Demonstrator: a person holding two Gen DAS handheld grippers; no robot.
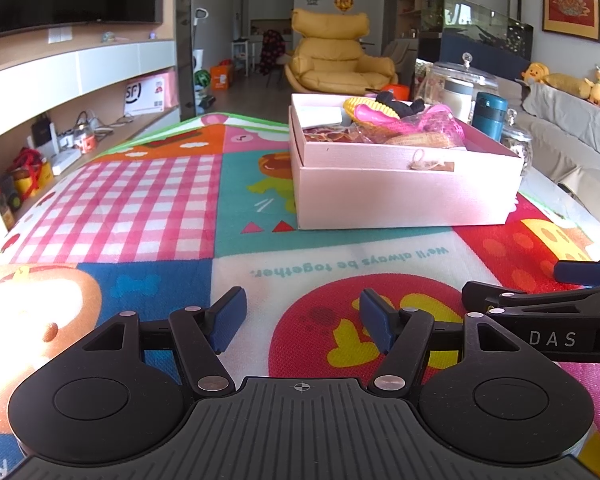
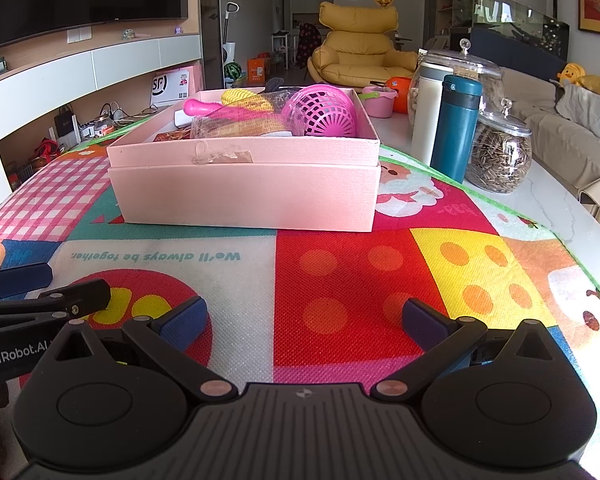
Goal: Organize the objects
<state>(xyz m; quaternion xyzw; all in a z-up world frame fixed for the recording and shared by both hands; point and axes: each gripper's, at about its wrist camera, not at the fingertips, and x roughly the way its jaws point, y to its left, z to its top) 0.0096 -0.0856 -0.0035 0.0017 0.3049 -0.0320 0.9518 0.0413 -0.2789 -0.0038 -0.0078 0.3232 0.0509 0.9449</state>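
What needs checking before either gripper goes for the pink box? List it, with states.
1. Left gripper open, nothing between its pads: ok.
2. Right gripper open, nothing held: ok.
3. Mat between grippers and pink box free of loose items: ok.
4. Box open on top, toys reachable: ok.
5. Teal bottle and seed jar stand apart from the box: ok.
6. Box contents fully sorted: cannot tell.

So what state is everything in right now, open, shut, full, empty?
Left gripper: open, holding nothing.
Right gripper: open, holding nothing.
Pink box: open, no lid on top, full of toys.
Pink basket: tipped on its side in the box.
Teal bottle: upright, cap on.
White bottle: upright, cap on.
Small glass jar: lid on, nearly full of seeds.
Big glass jar: lid on.
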